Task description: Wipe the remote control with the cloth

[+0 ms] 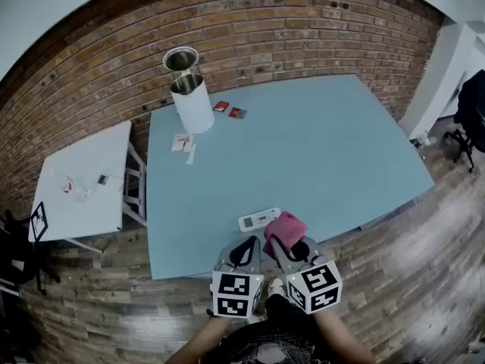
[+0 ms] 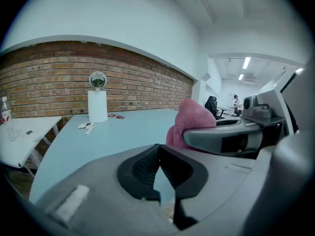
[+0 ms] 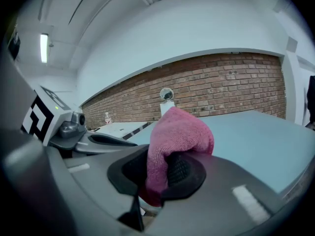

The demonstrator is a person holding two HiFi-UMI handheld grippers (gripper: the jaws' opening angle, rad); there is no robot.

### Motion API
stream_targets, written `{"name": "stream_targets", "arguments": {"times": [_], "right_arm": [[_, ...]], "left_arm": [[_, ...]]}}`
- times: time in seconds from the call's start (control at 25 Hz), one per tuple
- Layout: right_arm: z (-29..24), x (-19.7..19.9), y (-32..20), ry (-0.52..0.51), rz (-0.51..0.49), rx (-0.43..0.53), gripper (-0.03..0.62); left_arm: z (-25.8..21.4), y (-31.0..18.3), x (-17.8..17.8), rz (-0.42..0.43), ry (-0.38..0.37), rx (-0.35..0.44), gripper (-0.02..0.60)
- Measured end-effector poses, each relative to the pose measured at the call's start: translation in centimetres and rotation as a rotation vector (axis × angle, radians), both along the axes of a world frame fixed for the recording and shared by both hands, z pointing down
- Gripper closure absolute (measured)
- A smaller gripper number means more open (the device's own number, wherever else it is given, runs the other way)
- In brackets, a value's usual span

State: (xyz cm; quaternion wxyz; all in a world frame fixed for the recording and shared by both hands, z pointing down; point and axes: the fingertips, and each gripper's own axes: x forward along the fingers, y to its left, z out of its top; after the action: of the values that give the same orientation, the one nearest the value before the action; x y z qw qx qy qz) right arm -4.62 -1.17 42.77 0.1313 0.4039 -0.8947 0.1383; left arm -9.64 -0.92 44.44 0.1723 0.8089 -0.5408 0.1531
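**A:** Where do the tongs stand?

**B:** The right gripper [image 3: 158,173] is clamped on the pink cloth [image 3: 178,130]. The left gripper [image 2: 158,170], jaws together on nothing, hangs beside it. The remote control [image 1: 259,219] lies flat near the front edge of the blue table [image 1: 318,150], with nothing holding it.

**A:** What could go wrong?

**B:** Probably a skid. With nothing steadying the remote, a wiping push could slide it sideways or off the table's edge. The bunched cloth could also work loose from the jaws.
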Motion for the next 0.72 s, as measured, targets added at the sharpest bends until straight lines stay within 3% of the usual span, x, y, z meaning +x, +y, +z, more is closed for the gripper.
{"name": "stream_targets", "arguments": {"times": [0.72], "right_arm": [[-0.6,0.2,3.2,0.004,0.013,0.019,0.533]], "left_arm": [[-0.3,3.1,-0.4,-0.012,-0.047,0.017,0.589]]}}
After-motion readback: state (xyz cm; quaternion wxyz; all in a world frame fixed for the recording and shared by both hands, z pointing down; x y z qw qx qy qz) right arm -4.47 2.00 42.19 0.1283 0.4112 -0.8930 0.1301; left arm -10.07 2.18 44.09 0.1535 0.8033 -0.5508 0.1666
